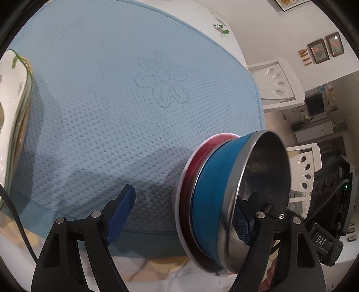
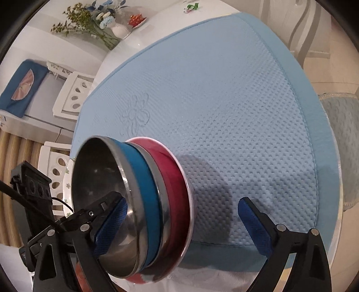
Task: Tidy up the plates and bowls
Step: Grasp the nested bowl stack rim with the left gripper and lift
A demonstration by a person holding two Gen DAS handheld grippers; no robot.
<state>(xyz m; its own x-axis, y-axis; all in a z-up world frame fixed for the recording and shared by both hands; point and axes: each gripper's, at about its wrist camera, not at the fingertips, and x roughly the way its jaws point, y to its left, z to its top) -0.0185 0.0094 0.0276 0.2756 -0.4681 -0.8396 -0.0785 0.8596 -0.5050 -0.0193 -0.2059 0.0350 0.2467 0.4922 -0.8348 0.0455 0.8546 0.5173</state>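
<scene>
A steel bowl with a blue outside is nested in a red bowl with a pale rim. The stack rests on a light blue textured mat, near its front edge. My left gripper is open; its right finger is inside the steel bowl and its left finger stands apart over the mat. My right gripper is open too, its left finger inside the same bowl and its right finger over the mat. Neither gripper's pads squeeze the bowl wall.
A white floral dish stands at the mat's left side. White plastic chairs stand past the table edge. A vase of flowers and a small red item sit at the far end.
</scene>
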